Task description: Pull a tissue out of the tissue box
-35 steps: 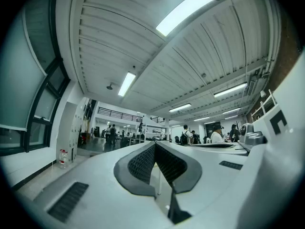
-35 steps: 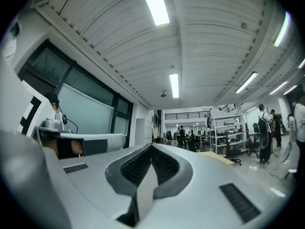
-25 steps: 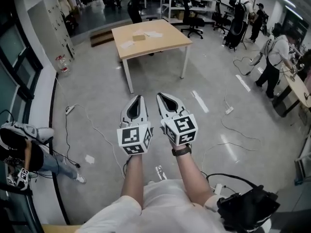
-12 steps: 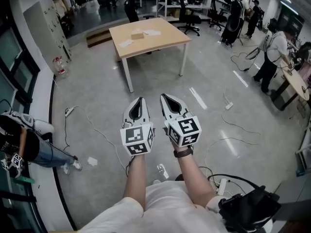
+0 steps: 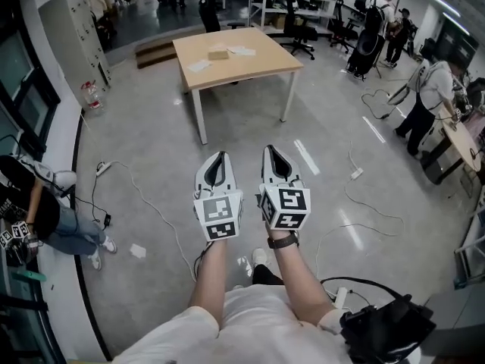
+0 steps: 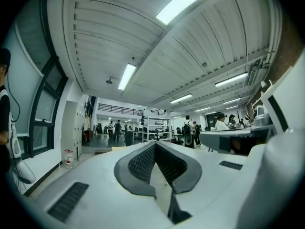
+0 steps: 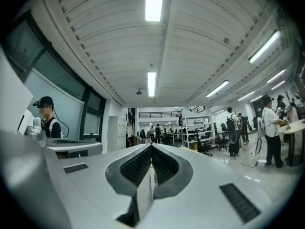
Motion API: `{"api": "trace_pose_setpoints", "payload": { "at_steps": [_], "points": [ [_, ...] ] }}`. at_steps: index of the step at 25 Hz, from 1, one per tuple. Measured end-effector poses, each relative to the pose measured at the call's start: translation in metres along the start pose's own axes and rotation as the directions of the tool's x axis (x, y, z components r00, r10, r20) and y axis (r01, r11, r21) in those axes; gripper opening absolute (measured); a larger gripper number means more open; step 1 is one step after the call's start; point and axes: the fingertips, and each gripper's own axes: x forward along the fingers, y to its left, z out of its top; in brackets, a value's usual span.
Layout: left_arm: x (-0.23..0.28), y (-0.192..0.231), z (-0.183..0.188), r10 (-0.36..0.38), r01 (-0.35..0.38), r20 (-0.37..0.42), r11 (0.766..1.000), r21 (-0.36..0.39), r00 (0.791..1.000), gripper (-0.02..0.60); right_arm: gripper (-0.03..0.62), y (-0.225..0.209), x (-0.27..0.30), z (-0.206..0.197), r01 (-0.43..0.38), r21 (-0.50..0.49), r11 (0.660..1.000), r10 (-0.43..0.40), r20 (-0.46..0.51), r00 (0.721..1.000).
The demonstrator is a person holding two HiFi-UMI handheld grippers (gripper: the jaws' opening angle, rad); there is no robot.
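Observation:
The tissue box (image 5: 218,54) is a small tan box on a light wooden table (image 5: 261,68) far ahead across the floor, with white sheets (image 5: 199,66) lying beside it. I hold both grippers side by side in front of my body, level and well short of the table. The left gripper (image 5: 220,155) is shut with nothing in it; in the left gripper view its tips (image 6: 154,143) meet. The right gripper (image 5: 270,149) is shut and empty too, its pads (image 7: 151,146) closed together.
Cables and a power strip (image 5: 101,168) trail over the grey floor between me and the table. A person sits at the left wall (image 5: 34,218). Other people stand at the right (image 5: 424,97). Office chairs (image 5: 301,36) and shelves stand behind the table. A black bag (image 5: 383,326) lies at my right.
Both grippers have sunk a little in the head view and stay shut. The right one has turned from pointing up-left to pointing straight ahead.

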Motion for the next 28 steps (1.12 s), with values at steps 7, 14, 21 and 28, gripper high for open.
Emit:
{"api": "trace_pose_setpoints", "payload": {
  "at_steps": [7,14,21,28],
  "points": [
    [0.052,0.019,0.026,0.022,-0.006,0.086,0.985,-0.175,0.996,0.002,0.003,-0.034,0.074,0.015,0.013,0.044,0.999,-0.015,0.05,0.999],
    [0.121,0.034,0.019,0.123,-0.121,0.035,0.991,-0.061,0.992,0.001,0.003,-0.061,0.139,0.023,-0.043,0.03,0.999,0.041,0.065,0.997],
    [0.17,0.03,-0.007,0.181,-0.181,0.03,0.983,-0.003,0.983,0.0,0.003,-0.1,0.185,-0.02,-0.078,0.051,0.996,0.079,-0.01,0.997],
    [0.226,0.02,-0.07,0.126,-0.104,-0.176,0.986,0.132,0.976,0.002,0.003,-0.101,0.23,-0.058,-0.23,0.057,0.971,0.233,-0.053,0.971]
  ]
}}
